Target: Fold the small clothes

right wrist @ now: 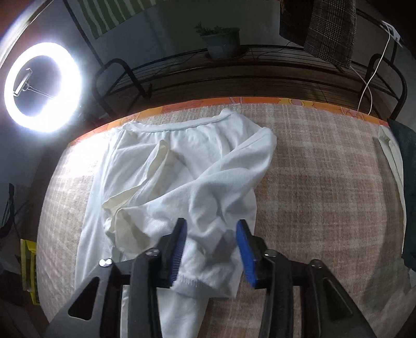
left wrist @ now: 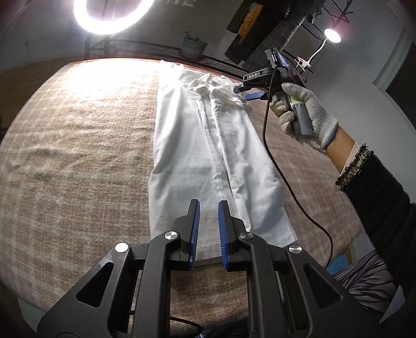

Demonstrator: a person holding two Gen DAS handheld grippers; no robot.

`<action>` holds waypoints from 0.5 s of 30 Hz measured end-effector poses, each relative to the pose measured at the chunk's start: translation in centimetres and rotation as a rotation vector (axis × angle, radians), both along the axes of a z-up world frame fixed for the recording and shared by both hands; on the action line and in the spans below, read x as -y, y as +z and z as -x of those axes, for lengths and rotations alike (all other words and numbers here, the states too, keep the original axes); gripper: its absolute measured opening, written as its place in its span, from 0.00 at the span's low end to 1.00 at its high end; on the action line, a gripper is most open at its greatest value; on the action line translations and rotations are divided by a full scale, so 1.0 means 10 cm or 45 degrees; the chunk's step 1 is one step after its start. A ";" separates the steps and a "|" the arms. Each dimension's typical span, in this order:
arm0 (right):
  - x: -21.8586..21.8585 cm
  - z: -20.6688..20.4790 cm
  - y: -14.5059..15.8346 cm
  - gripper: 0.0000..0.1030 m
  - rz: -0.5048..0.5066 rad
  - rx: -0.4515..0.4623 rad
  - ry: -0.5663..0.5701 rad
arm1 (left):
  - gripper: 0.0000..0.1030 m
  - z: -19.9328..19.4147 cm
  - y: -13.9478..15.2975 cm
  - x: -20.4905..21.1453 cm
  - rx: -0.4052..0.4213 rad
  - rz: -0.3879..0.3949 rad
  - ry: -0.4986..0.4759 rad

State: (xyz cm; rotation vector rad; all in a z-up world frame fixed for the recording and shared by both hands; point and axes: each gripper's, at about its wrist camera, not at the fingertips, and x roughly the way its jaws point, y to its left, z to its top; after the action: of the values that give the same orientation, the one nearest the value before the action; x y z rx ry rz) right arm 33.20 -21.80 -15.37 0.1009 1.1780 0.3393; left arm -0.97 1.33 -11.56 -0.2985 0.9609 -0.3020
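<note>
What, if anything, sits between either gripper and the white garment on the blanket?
Nothing visible. The left gripper, open, hangs over the white garment near its hem; the right gripper, open, hangs over its bunched waistband end. Only the plaid blanket surrounds it.

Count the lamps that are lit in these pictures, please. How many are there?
2. A ring light stands beyond the far left edge of the table. A small round lamp on a white bent neck is at the far right. Others may be outside the views.
</note>
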 end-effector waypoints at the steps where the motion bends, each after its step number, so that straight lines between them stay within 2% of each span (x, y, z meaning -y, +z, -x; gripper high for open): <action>1: 0.01 0.03 0.01 0.43 0.004 0.004 0.010 | 0.11 0.00 -0.01 0.00 -0.003 0.001 -0.002; 2: 0.00 0.05 0.00 0.43 0.039 0.015 0.017 | 0.11 0.00 -0.01 0.01 -0.007 0.000 -0.003; 3: 0.00 0.06 -0.02 0.38 0.065 0.020 0.015 | 0.11 0.00 -0.01 0.01 -0.008 -0.002 -0.003; 4: -0.01 0.05 -0.05 0.29 0.078 0.014 0.010 | 0.11 0.00 -0.01 0.02 -0.005 -0.004 -0.004; 6: 0.02 0.01 -0.13 0.18 0.054 -0.017 -0.001 | 0.11 0.00 0.01 0.04 0.005 -0.018 -0.008; 7: 0.04 0.00 -0.15 0.07 0.029 -0.021 -0.006 | 0.11 0.01 0.01 0.05 0.012 -0.029 -0.010; 8: 0.06 -0.01 -0.15 0.03 0.006 -0.021 -0.013 | 0.11 0.01 0.02 0.05 0.017 -0.036 -0.010; 15: 0.19 0.03 0.20 0.00 -0.114 0.096 -0.031 | 0.11 0.01 -0.01 0.04 0.000 -0.017 -0.010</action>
State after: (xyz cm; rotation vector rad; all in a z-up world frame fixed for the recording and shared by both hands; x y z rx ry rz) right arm 32.90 -23.74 -13.33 0.1788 1.0866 0.3716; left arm -1.04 0.90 -11.70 -0.2821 0.9640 -0.3028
